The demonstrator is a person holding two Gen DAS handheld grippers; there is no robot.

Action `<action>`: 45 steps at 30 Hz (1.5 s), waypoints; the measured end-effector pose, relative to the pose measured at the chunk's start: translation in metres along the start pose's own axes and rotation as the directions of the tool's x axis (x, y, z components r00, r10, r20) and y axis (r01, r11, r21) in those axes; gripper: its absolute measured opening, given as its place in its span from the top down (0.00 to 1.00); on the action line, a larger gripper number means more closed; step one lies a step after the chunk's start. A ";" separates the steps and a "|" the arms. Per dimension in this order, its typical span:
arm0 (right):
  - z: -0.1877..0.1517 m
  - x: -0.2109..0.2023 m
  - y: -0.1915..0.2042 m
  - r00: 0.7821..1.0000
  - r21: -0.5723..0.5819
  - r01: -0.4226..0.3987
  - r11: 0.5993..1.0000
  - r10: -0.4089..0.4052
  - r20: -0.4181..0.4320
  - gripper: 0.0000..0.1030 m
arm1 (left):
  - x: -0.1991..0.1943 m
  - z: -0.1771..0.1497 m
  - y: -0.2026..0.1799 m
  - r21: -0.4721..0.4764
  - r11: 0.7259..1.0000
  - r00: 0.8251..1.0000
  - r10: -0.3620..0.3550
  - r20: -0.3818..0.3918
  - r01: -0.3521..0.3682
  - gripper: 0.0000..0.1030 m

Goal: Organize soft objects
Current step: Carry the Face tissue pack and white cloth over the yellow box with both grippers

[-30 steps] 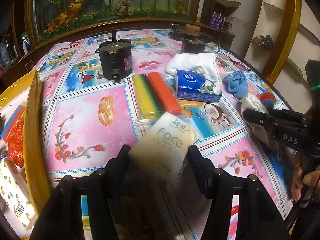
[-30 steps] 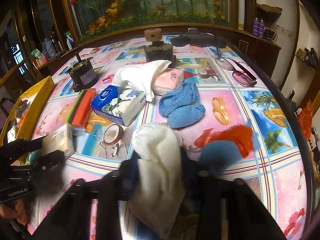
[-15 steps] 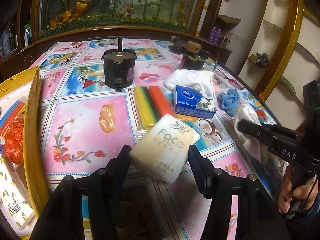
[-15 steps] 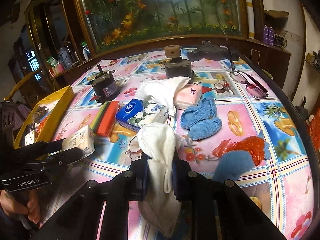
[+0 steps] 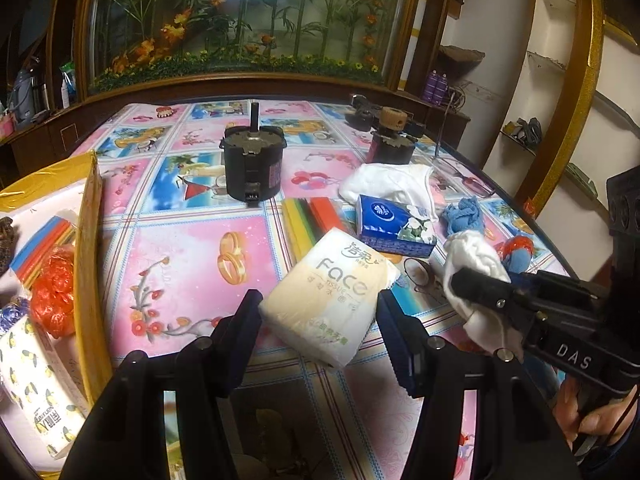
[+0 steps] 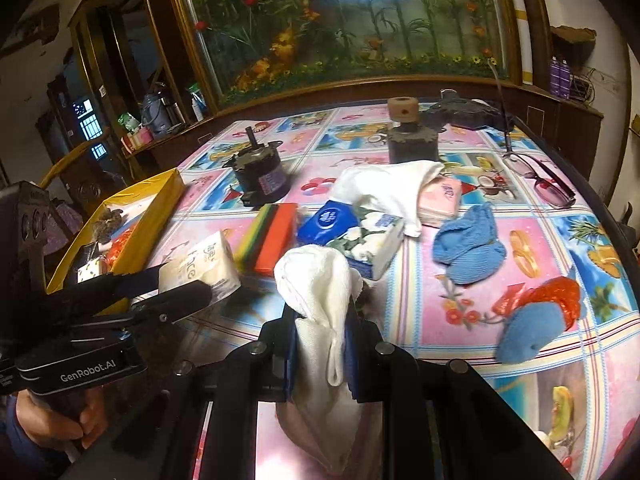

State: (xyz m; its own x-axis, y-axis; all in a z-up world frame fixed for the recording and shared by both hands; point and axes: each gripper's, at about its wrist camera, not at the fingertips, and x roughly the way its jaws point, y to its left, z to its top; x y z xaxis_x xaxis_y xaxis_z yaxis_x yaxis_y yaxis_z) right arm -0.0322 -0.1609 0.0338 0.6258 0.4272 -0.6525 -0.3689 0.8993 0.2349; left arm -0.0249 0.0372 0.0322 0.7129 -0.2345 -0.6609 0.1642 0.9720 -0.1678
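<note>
A cream "Face" tissue pack (image 5: 332, 296) hangs tilted above the table, with my left gripper (image 5: 318, 308) shut on its sides. The right wrist view shows that same pack (image 6: 200, 264) in the left gripper (image 6: 188, 284) beside the yellow box (image 6: 156, 204). My right gripper (image 6: 322, 332) is shut on a white sock-like cloth (image 6: 316, 280), which bulges above the jaws and droops below them. In the left wrist view that white cloth (image 5: 472, 256) and the right gripper (image 5: 484, 292) are at the right.
On the patterned tablecloth lie a blue tissue pack (image 6: 352, 232), a second white cloth (image 6: 384, 188) over a pink pack (image 6: 440, 200), a blue knit piece (image 6: 468, 244), a coloured stack (image 6: 276, 240), a blue sock with red plastic (image 6: 536, 320), glasses (image 6: 540, 180) and a black motor (image 5: 252, 164).
My right gripper has pinched tighter on the white cloth and carried it up and leftward. The left gripper still holds the tissue pack and has only tilted a little.
</note>
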 end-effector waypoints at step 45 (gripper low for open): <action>0.035 0.016 0.088 1.000 -0.112 0.021 0.993 -0.023 -0.013 0.80 | -0.058 0.003 0.039 -0.092 0.991 0.968 0.115 0.225 -0.097 0.44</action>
State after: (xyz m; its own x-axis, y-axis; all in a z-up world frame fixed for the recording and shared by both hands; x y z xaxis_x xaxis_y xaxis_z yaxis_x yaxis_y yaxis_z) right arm -0.0307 -0.0716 0.0686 0.6253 0.4054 -0.6668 -0.4305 0.8919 0.1385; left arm -0.0574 0.0882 0.0663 0.8618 -0.1124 -0.4946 0.0309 0.9850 -0.1700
